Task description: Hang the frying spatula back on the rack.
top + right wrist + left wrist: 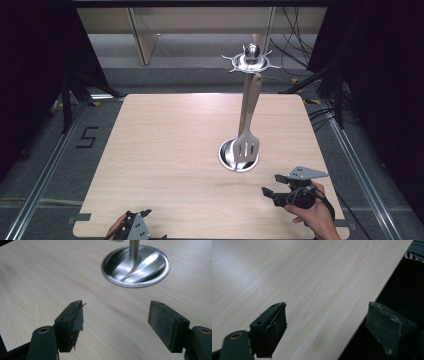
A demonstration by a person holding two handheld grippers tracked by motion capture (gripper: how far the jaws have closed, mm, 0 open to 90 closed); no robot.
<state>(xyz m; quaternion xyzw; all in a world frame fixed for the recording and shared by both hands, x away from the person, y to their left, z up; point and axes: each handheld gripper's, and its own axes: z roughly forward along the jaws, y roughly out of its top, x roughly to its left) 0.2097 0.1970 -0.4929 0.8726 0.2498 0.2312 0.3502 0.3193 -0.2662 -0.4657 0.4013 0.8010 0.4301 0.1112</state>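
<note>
The right gripper [115, 322] has its two black jaws spread wide apart with nothing between them; in the right gripper view they frame bare wood just short of the round steel base [135, 266] of a utensil stand. The pad on one jaw is frayed at its edge. The left gripper [325, 331] also has its jaws apart and empty, and in its own view they straddle the counter's edge, one jaw over the wood, the other over the dark space beyond it.

From above, the right gripper [280, 186] sits near the front right of the counter [165, 150], held in the person's right hand [315, 212], jaws pointing left and lying just in front of and to the right of the stand's base. The left gripper [136, 224] is low at the front edge, left of centre, with the left hand [116, 230] partly in view behind it.

There is one utensil stand [250, 57], a steel post with a ring of hooks at the top. One slotted wooden spatula [247, 125] hangs from it, blade down over the base.

On the floor to the left of the counter, a black "5" [88, 137] is marked.
</note>
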